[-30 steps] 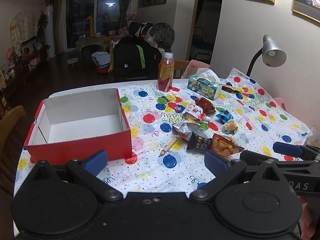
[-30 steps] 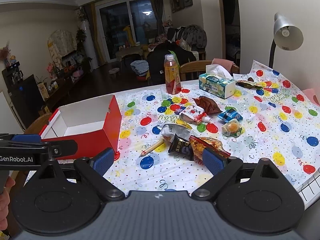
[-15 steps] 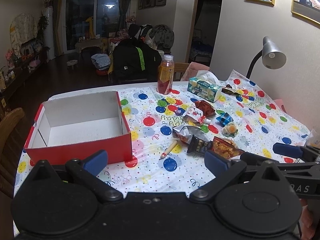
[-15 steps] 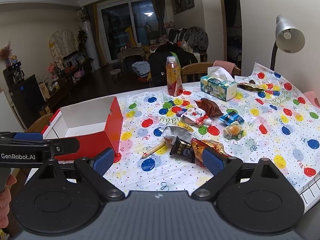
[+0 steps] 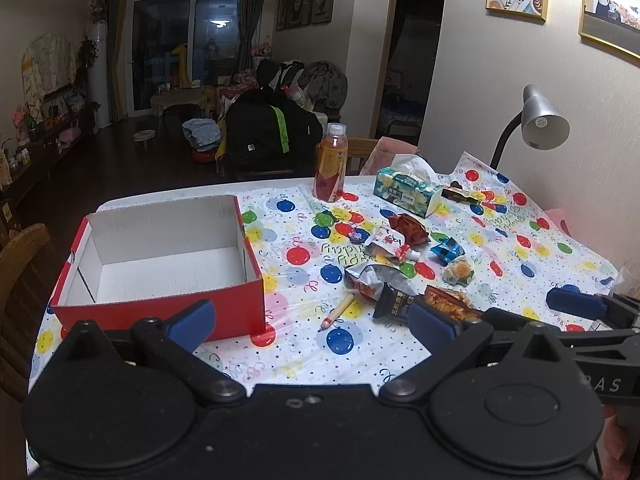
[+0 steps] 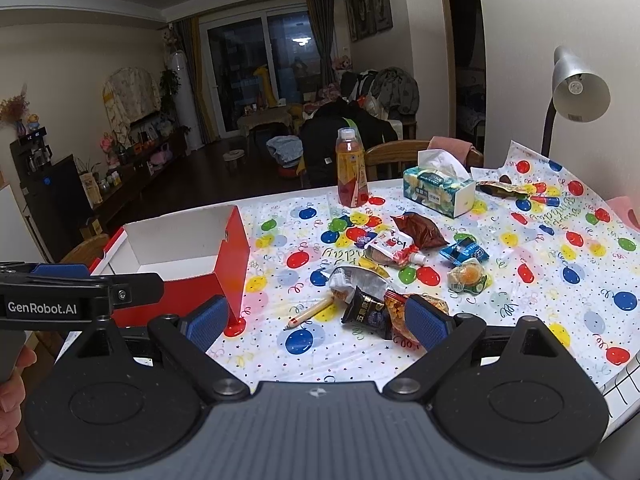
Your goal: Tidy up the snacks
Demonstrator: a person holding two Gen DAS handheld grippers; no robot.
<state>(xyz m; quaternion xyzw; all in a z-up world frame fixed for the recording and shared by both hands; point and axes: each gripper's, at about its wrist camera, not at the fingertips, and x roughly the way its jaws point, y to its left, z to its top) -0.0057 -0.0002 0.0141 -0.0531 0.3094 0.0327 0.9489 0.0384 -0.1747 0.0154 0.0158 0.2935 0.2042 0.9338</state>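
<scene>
Both grippers held their blue-padded fingers wide apart with nothing between them: the left gripper (image 5: 312,322) hovered over the near edge of the table, and the right gripper (image 6: 316,320) did the same beside it, each showing up at the edge of the other's view. On the balloon-print tablecloth (image 5: 532,256) the snacks lay scattered to the right of centre: a black packet (image 6: 366,312) touching an orange-filled bag (image 6: 400,310), a crumpled silver wrapper (image 6: 356,278) just behind them, a white pouch with a spout (image 6: 394,250), a dark red bag (image 6: 420,232), a small blue packet (image 6: 464,250) and a clear-wrapped yellow sweet (image 6: 468,278). A pencil (image 5: 338,312) lay tilted just left of the black packet. To the left stood a red cardboard box (image 5: 160,312), open at the top with its white inside showing nothing in it, well apart from the snacks. Farther back stood an upright drink bottle (image 5: 331,164), a tissue box (image 5: 406,190) and, at the right, a grey desk lamp (image 5: 540,122). A hand (image 6: 12,396) showed at the lower left of the right wrist view.
</scene>
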